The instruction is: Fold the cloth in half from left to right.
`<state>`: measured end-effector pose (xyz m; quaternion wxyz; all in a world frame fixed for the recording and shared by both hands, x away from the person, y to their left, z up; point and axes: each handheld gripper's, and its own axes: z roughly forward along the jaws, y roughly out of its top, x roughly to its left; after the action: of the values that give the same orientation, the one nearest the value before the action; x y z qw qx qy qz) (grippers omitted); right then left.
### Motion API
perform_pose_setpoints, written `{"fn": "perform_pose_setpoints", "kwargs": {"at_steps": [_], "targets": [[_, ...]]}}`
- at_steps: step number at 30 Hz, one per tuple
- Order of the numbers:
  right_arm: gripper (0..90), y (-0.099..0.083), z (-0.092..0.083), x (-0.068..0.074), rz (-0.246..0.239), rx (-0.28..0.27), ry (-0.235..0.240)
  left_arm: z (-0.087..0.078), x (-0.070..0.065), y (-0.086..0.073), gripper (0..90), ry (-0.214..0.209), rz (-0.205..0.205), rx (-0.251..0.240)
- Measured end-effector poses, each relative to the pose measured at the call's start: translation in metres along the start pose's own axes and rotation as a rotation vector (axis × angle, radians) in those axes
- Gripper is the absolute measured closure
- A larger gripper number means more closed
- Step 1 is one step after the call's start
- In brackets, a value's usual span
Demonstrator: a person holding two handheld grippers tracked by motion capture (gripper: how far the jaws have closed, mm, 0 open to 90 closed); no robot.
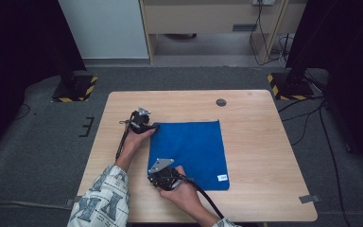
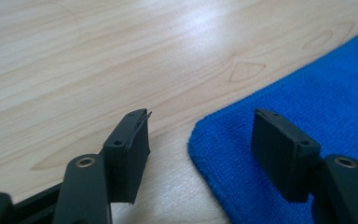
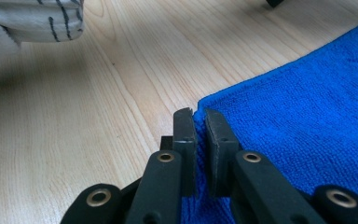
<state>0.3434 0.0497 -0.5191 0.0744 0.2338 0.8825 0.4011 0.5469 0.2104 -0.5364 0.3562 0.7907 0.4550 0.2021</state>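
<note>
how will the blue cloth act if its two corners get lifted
The cloth looks like thin, soft pile lying flat, so it will likely sag and drape, not hold shape. It probably weighs little. The right claw pinches a corner edge, and the fuzzy surface should resist slipping.

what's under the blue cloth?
The blue cloth lies flat on the wooden table; bare wood shows around its edges. Anything beneath its middle is covered. The right gripper pinches one corner; the left gripper straddles another, jaws apart.

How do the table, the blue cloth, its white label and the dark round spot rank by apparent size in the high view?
1. table
2. blue cloth
3. white label and dark round spot: too alike to rank.
</note>
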Motion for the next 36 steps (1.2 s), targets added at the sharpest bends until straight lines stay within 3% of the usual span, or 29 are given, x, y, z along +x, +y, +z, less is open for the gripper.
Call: {"fn": "perform_pose_setpoints", "kwargs": {"at_steps": [4, 9, 14, 18, 23, 36], "targets": [[84.6, -0.001, 0.000, 0.000, 0.004, 0.000, 0.005, 0.000, -0.003, 0.000, 42.2, -0.013, -0.001, -0.001], [84.8, -0.003, 0.002, 0.001, 0.004, 0.005, 0.007, -0.003, -0.011, 0.003, 67.0, -0.050, 0.033, 0.018], [85.7, -0.003, 0.000, 0.001, 0.005, -0.002, 0.008, -0.004, -0.013, 0.004, 85.6, -0.089, 0.010, 0.027], [86.2, -0.003, -0.005, 0.001, 0.010, -0.021, 0.006, -0.009, -0.012, 0.006, 87.2, -0.104, -0.013, 0.015], [86.5, -0.003, -0.011, 0.003, 0.013, -0.037, -0.010, -0.020, -0.018, 0.014, 87.3, -0.105, 0.005, -0.002], [86.8, 0.010, -0.029, 0.011, 0.001, -0.071, -0.047, -0.045, -0.021, 0.026, 87.8, -0.118, -0.009, -0.029]]}}
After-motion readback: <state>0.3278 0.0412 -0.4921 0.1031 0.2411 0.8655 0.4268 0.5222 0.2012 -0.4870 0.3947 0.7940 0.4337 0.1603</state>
